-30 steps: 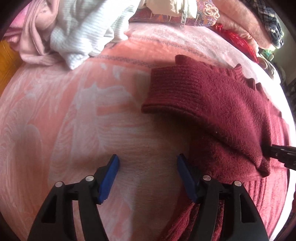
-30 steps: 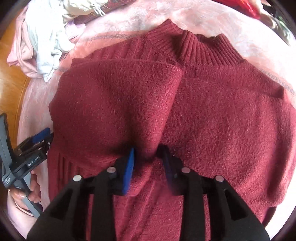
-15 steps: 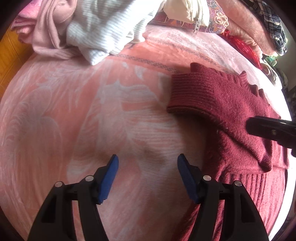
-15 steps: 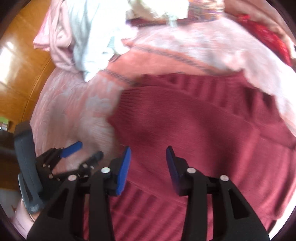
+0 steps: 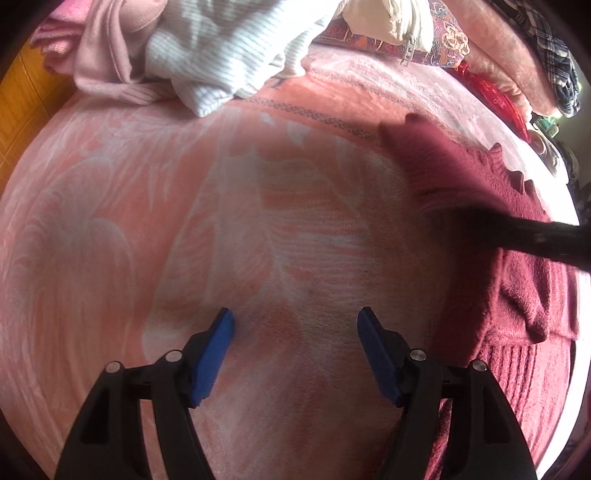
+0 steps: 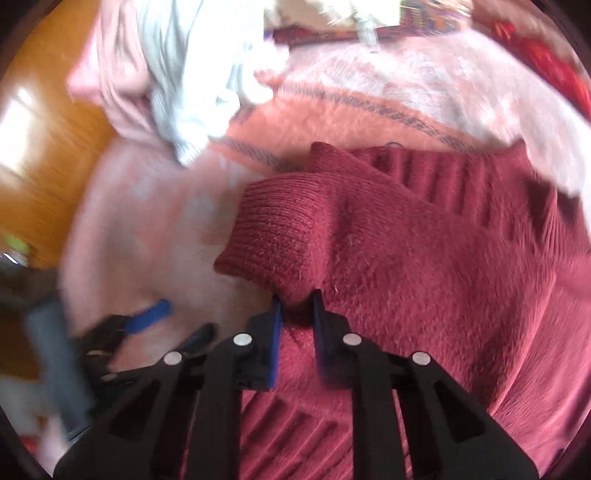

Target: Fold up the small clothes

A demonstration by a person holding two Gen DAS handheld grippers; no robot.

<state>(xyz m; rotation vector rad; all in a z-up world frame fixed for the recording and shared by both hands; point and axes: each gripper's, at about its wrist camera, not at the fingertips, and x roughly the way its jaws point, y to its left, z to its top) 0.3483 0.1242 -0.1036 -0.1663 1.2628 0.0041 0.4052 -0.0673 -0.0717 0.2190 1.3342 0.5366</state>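
A dark red knitted sweater (image 6: 424,251) lies on the pink blanket, with one sleeve (image 6: 280,236) folded across its body. My right gripper (image 6: 297,306) is shut on the lower edge of that sleeve, near the ribbed cuff. In the left wrist view the sweater (image 5: 517,288) is at the right edge, and the right gripper shows as a blurred dark bar (image 5: 524,236) over it. My left gripper (image 5: 295,332) is open and empty over bare blanket, left of the sweater. It also shows in the right wrist view (image 6: 147,321), blurred.
The pink patterned blanket (image 5: 184,221) covers the bed. A heap of clothes lies at the back: a pale pink garment (image 5: 107,48), a white ribbed one (image 5: 221,55), a cream one (image 5: 388,18). A red item (image 5: 491,96) and plaid cloth (image 5: 554,48) lie back right. Wooden floor (image 6: 48,158) is left.
My right gripper let go of the sleeve, moved left open, and has now shut on the sleeve near its cuff. My left gripper has drifted left, away from the sweater.
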